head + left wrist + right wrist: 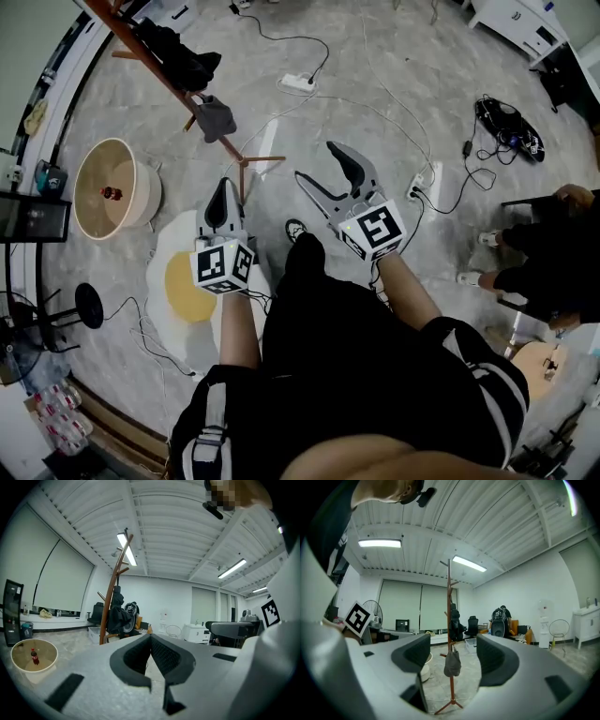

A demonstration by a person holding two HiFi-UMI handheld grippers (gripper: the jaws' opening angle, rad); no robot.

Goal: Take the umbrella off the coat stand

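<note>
Head view: the left gripper and the right gripper are both held out in front of the person, above the floor, and both point toward the coat stand. The left gripper's jaws lie together with nothing between them. The right gripper's jaws are spread wide and hold nothing. The coat stand appears as a brown pole slanting from the upper left down to its feet, just ahead of the left gripper. A dark garment hangs high on the pole. The umbrella, a short grey folded bundle, hangs lower on the same pole, apart from both grippers. A cream bowl containing a small bottle stands to the left of the stand. A rug shaped like a fried egg lies under the left gripper, and a power strip lies farther out on the floor. Left gripper view: the left gripper has its jaw tips meeting, and nothing is clamped. The coat stand rises behind and to the left of the jaws, with the dark garment on it, and the bowl sits at the lower left. The umbrella cannot be made out in this view. Right gripper view: the right gripper is wide open and empty. The coat stand stands upright in the gap between the jaws, well beyond them. The umbrella hangs by a loop from a low peg, below the dark garment.
</note>
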